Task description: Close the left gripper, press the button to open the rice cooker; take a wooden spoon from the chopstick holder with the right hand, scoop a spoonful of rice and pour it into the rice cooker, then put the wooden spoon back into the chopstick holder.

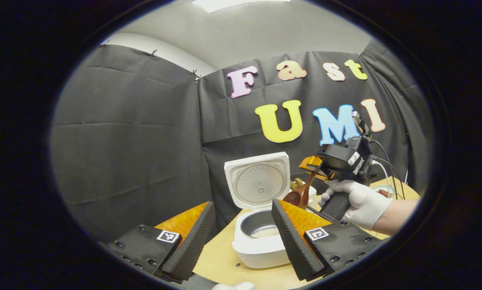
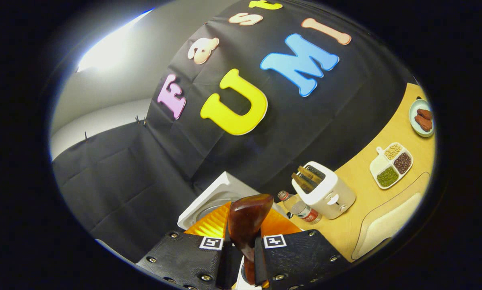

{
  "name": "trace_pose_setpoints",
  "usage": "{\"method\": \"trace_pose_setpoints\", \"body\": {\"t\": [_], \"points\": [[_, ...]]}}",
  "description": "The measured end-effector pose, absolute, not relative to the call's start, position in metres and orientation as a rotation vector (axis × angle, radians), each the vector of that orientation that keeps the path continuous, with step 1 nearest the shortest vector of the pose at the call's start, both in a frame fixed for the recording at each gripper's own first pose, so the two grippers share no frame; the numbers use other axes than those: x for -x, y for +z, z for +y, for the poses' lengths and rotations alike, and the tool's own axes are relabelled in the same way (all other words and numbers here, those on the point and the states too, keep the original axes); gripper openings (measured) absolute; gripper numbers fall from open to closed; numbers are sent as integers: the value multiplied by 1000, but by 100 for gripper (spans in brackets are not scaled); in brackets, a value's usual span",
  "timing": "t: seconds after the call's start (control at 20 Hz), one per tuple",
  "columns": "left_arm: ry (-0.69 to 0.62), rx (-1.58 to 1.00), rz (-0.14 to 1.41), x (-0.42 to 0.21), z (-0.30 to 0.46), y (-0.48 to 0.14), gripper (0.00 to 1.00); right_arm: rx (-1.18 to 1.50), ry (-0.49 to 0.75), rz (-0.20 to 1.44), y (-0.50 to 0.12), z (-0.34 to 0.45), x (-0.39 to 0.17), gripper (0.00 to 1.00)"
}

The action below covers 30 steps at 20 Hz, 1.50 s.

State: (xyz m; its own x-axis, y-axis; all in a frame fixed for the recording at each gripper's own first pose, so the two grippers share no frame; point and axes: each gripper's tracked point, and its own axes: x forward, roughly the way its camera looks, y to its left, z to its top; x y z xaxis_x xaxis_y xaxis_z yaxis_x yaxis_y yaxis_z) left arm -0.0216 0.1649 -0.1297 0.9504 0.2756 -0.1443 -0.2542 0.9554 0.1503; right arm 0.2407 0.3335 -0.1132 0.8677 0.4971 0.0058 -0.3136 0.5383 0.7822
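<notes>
Rice cooker (image 1: 261, 225) is sitting open on the tabletop (image 1: 224, 262), lid (image 1: 259, 179) standing upright at the back, and in the left gripper view a pale layer of rice is showing at the bottom of the inner pot (image 1: 265, 229). Left gripper (image 1: 241, 237) is hovering in front of the cooker with its two fingers spread wide apart, gripping nothing, the pot showing in the gap between them. Over at the cooker's right side, the right gripper (image 1: 315, 165) is hanging above the rim in a gloved hand (image 1: 357, 201), its fingers clamped together on the handle of the wooden spoon (image 1: 299, 195); the spoon is pointing down and to the left, its bowl just over the cooker's right edge. In the right gripper view the right gripper (image 2: 243, 249) is squeezing that spoon (image 2: 247, 221) tight between its fingers, bowl sticking up ahead of them. Beyond it, a white chopstick holder (image 2: 325, 193) with wooden utensils inside is standing near the table's back edge, a small bottle (image 2: 301, 209) lying just beside it. Farther toward the right edge, a divided dish of grains (image 2: 392, 165) and a small plate (image 2: 422, 117) are resting.
</notes>
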Motion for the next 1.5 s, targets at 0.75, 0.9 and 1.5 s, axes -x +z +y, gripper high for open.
{"method": "trace_pose_setpoints", "body": {"t": [0.75,0.9,1.5], "points": [[66,-97,123,-11,29,-112,100,-695,30,78,-160,-25,-262,22],[46,-106,123,-12,7,-108,100,-673,-16,77,-176,-72,-259,22],[39,-148,146,-16,-34,-107,100,-614,-101,158,-266,-134,-258,22]]}}
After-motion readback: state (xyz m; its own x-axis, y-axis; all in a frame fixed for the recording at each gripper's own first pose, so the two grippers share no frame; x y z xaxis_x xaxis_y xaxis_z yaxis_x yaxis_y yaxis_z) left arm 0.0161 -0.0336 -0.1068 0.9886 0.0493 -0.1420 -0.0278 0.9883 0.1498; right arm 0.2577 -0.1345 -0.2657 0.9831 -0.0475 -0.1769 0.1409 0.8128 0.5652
